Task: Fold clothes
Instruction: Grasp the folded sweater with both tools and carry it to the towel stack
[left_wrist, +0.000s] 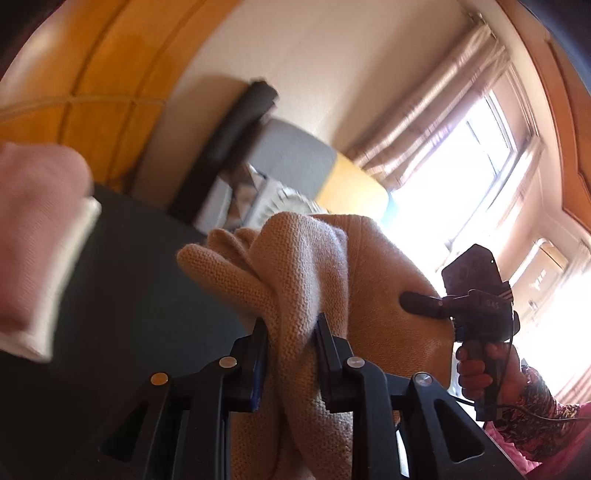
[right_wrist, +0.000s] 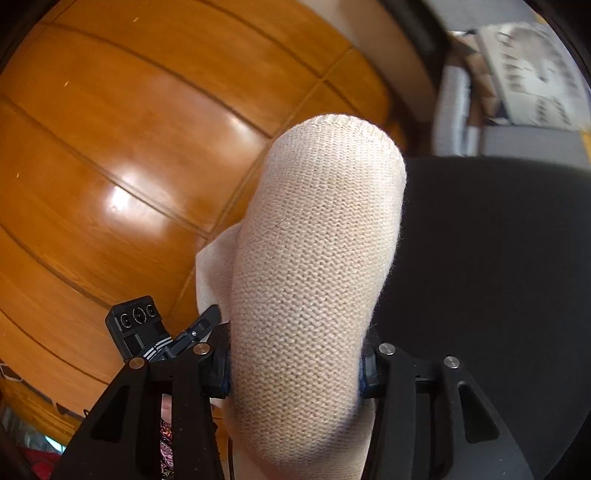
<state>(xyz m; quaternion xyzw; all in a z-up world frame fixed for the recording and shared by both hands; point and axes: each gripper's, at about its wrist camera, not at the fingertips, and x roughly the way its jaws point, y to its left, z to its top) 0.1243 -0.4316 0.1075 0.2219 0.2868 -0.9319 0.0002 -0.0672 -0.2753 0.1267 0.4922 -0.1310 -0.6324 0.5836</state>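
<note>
A beige knit garment (left_wrist: 295, 258) hangs bunched over the dark table (left_wrist: 140, 295). My left gripper (left_wrist: 291, 328) is shut on a thick fold of it. To the right, a hand (left_wrist: 484, 373) holds my right gripper (left_wrist: 421, 302), whose dark finger presses into the same garment's edge. In the right wrist view the cream knit (right_wrist: 317, 258) fills the middle, and my right gripper (right_wrist: 295, 369) is shut on it, one pad on each side. My left gripper (right_wrist: 208, 319) shows at lower left, on a paler layer of the cloth.
A folded pink and white stack (left_wrist: 37, 240) sits on the table at the left. A grey chair (left_wrist: 288, 155) and a bright curtained window (left_wrist: 461, 166) lie beyond. Glossy orange wood (right_wrist: 110, 147) fills the left; the dark table (right_wrist: 480, 277) spreads to the right.
</note>
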